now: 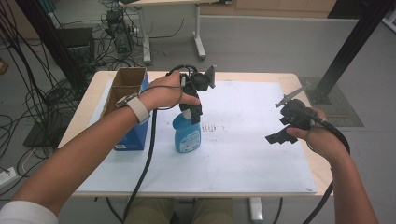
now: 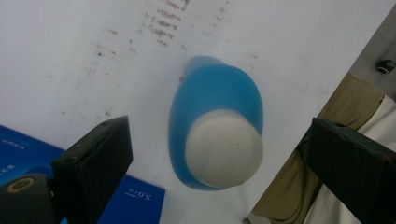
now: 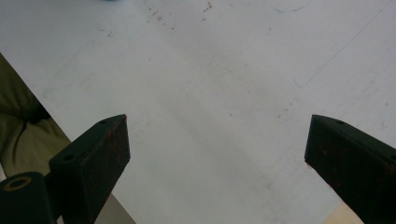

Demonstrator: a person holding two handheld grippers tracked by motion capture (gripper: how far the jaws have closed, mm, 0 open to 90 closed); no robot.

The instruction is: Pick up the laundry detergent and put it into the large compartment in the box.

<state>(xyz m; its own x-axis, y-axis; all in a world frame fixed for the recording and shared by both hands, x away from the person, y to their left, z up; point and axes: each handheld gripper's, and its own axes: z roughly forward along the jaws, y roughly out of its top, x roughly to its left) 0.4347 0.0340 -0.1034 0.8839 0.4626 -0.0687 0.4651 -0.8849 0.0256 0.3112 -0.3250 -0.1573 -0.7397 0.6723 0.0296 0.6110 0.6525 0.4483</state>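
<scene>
Blue bottle (image 1: 187, 134) with a white cap (image 2: 223, 148) stands upright on the white mat (image 1: 243, 154) of the bench (image 1: 306, 88), just right of an open cardboard box (image 1: 125, 84) with blue sides. Left gripper (image 1: 195, 111) hangs right over the bottle top, pointing down; in the left gripper view its jaws are spread wide, cap between them, neither jaw touching it. Right gripper (image 1: 279, 137) hovers over the right part of the mat, well apart from the bottle, jaws wide apart with nothing between them, bare mat below. Faint brownish marks (image 1: 212, 127) on the mat just right of the bottle.
</scene>
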